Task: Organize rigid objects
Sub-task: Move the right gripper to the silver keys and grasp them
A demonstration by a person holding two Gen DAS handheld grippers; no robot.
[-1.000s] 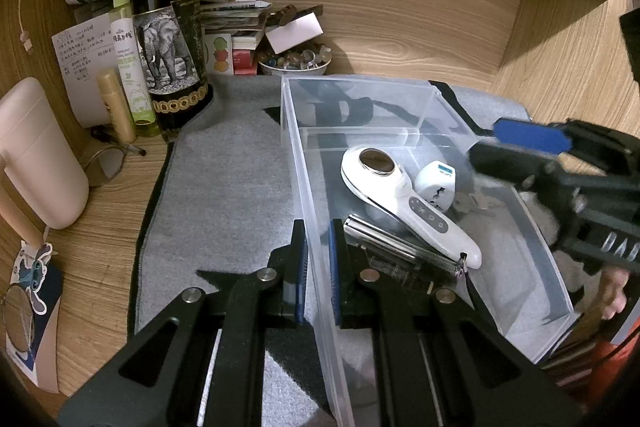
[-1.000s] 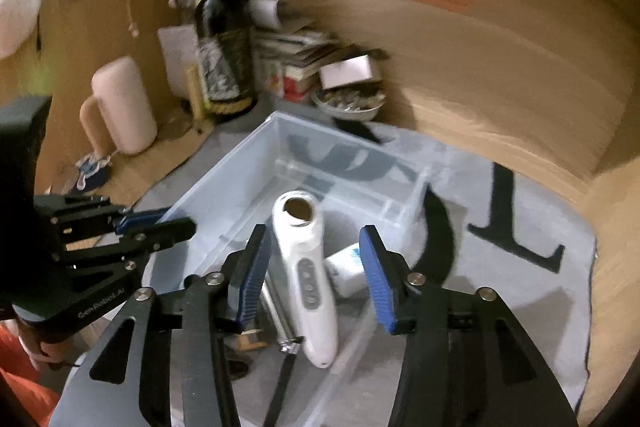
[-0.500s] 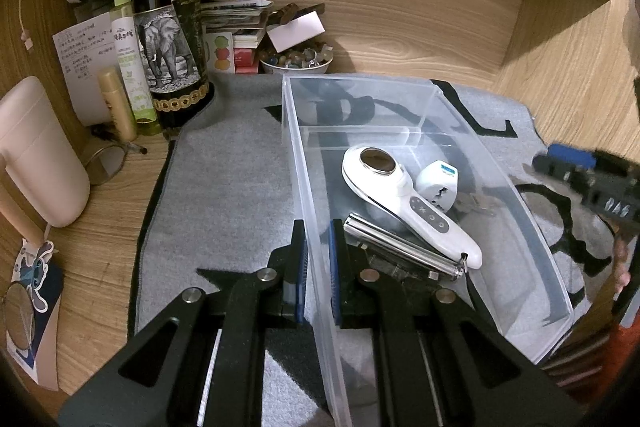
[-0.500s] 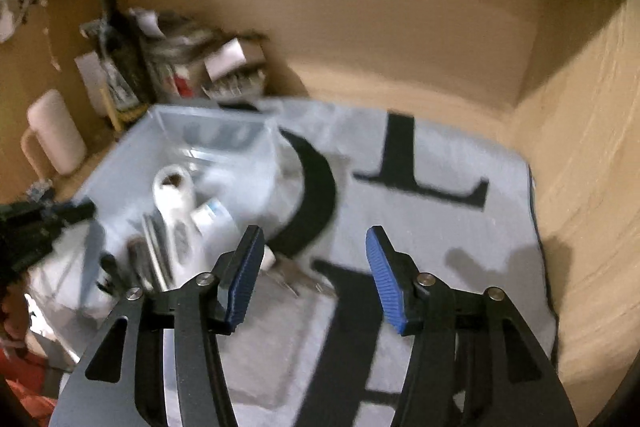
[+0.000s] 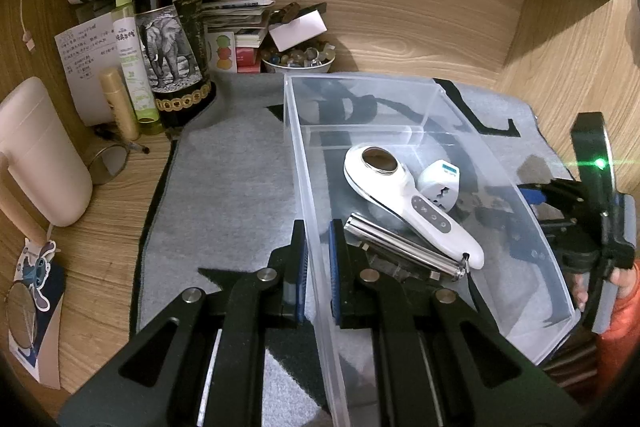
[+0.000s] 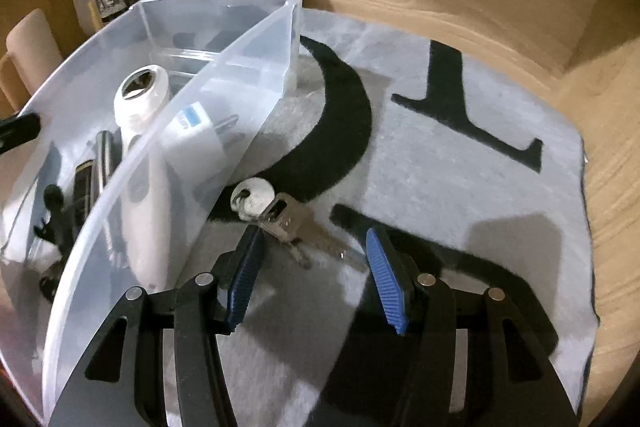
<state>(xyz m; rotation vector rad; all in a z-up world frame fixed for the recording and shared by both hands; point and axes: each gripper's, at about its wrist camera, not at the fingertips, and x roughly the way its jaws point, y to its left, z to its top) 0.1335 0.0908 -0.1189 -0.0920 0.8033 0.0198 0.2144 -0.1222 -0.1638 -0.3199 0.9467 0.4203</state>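
A clear plastic bin [image 5: 304,147] stands on a grey mat [image 5: 224,179]. My left gripper [image 5: 318,247] is shut on the bin's near left wall, one pad on each side. Inside the bin lie a white handheld device [image 5: 400,199], a white plug adapter [image 5: 440,183] and a silver metal bar [image 5: 400,247]. Just outside the bin's right wall [image 6: 224,99], a bunch of keys [image 6: 288,223] with a round silver tag rests on the mat. My right gripper [image 6: 312,235] hovers low over the keys, open, with the keys near its left pad and untouched.
Against the wooden back wall stand a wine bottle [image 5: 168,27], a green spray bottle [image 5: 132,55], stacked books and a bowl of stones [image 5: 298,61]. A cream mug [image 5: 36,155] sits at far left. The mat [image 6: 460,187] extends right of the bin.
My right gripper swung from above the bin's contents out to the right and down over the keys on the mat, its jaws slightly wider. The left gripper kept still on the bin wall.
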